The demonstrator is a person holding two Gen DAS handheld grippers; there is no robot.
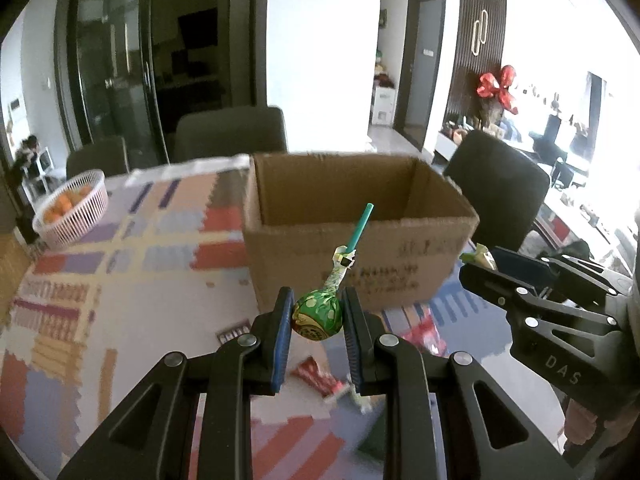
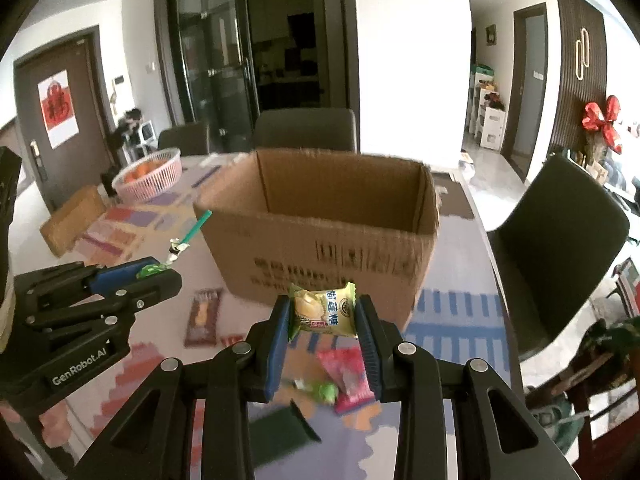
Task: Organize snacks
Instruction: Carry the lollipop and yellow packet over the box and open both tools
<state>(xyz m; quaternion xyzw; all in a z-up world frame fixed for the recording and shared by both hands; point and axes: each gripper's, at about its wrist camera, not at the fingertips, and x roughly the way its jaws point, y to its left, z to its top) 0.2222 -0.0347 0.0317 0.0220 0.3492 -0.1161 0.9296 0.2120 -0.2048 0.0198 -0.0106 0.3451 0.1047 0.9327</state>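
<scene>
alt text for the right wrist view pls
The right gripper holds a yellow wrapped candy between its fingers, in front of an open cardboard box on a patterned table. At left, the left gripper holds a green lollipop; more snacks lie below.

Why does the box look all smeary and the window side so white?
Left wrist view: the cardboard box and tablecloth are motion-blurred, the lollipop in the left gripper sharp; the right edge is blown out by daylight. Right wrist view: same blur, candy in the right gripper crisp; fisheye bends the doors.
</scene>
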